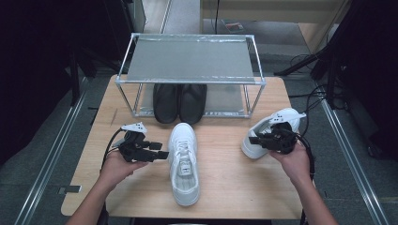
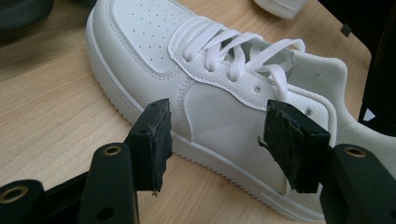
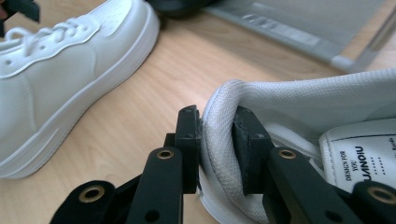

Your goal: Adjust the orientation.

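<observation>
A: Sneakers, two white ones, both on the desk (image 1: 220, 187). The near sneaker (image 1: 184, 161) lies mid-desk, toe pointing far; the right sneaker (image 1: 267, 131) sits at the right edge.

B: And the grip?

A: The right gripper (image 3: 217, 149) has its jaws pinching the padded heel collar of the right sneaker. That collar is soft and squashes, so the hold may flex, but I'd judge the shoe light enough to hang from it.

B: The other hand?

A: The left gripper (image 1: 162, 154) hovers just left of the near sneaker, jaws spread, touching nothing. The side panel looks smooth, likely slippery; I'd take the collar there too.

B: Farther back?

A: A rack (image 1: 190, 80) with black shoes (image 1: 179, 103) on its lower shelf.
</observation>
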A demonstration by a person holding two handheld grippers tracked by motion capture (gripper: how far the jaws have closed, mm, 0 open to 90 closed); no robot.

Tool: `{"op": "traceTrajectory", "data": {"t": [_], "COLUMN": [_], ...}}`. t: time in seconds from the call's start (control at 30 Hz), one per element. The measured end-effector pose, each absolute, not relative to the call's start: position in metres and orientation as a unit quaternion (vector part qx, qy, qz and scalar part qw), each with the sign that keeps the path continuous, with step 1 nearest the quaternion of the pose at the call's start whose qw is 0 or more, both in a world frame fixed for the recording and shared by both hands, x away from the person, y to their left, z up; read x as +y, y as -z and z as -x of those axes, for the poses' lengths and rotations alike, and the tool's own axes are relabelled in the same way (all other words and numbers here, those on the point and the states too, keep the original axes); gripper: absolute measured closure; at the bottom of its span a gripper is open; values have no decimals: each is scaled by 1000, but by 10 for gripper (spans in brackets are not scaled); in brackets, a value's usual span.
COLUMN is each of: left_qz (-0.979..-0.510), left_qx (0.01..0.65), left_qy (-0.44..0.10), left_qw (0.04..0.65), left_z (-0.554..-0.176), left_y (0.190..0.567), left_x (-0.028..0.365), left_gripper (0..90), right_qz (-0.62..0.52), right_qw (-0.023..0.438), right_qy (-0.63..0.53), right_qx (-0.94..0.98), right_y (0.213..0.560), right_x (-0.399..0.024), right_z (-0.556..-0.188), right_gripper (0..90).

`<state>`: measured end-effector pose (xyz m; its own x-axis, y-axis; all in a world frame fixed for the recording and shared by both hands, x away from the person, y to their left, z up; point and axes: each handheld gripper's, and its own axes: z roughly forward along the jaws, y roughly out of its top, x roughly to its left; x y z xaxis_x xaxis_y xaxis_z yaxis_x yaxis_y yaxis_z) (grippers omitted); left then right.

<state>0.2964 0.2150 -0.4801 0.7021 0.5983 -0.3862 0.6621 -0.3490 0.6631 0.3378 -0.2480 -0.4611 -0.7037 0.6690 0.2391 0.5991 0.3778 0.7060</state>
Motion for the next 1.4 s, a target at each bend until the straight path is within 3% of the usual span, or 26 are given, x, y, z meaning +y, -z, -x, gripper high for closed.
{"op": "traceTrajectory", "data": {"t": [0.67,1.0,1.3,1.4], "left_qz": [-822,-822,-823,-824], "left_qx": [381,382,383,382], "left_qy": [39,40,40,41], "left_qw": [421,420,418,416], "left_z": [-296,-296,-297,-297], "left_y": [480,481,481,481], "left_x": [213,213,212,211], "left_gripper": [423,423,423,423], "right_qz": [-343,-363,-411,-425], "right_qw": [16,26,69,81], "right_qy": [-415,-455,-455,-455], "right_qx": [842,812,787,778], "right_y": [475,458,448,443], "right_x": [-218,-232,-262,-273], "right_z": [-276,-278,-292,-299], "right_gripper": [753,660,648,714]}}
